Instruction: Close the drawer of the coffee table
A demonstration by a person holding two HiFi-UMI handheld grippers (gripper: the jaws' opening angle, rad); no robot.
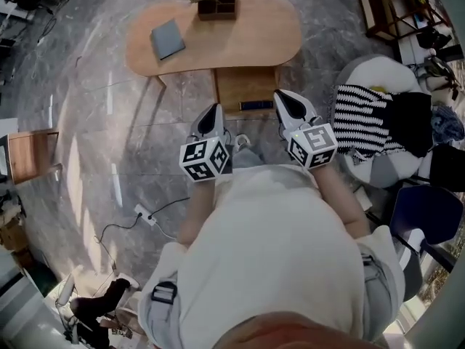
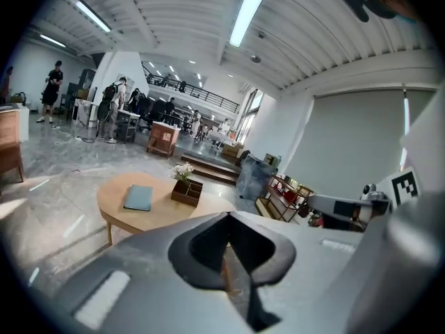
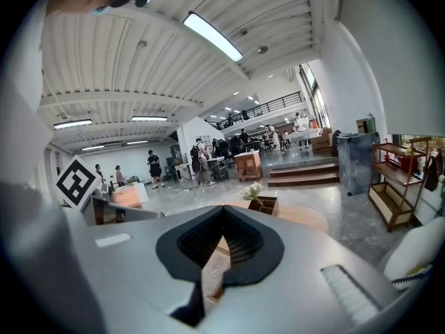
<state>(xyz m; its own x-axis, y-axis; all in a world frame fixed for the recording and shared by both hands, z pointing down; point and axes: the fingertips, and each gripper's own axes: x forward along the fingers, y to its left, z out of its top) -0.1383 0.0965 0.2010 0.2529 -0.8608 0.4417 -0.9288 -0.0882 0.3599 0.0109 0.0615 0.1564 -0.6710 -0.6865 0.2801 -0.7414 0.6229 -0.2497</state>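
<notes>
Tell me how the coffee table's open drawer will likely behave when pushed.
The drawer looks like rigid wood, so it should probably slide in without flexing. The flat dark item that seems to lie near its front may shift if pushed fast.

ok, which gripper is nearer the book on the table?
Left. Left gripper is left of the open drawer, toward the book; right gripper is at the drawer's right edge.

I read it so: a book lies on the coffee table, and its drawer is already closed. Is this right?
Not quite. The drawer stands open, pulled out toward the person, as the head view shows. The book does lie on the coffee table.
</notes>
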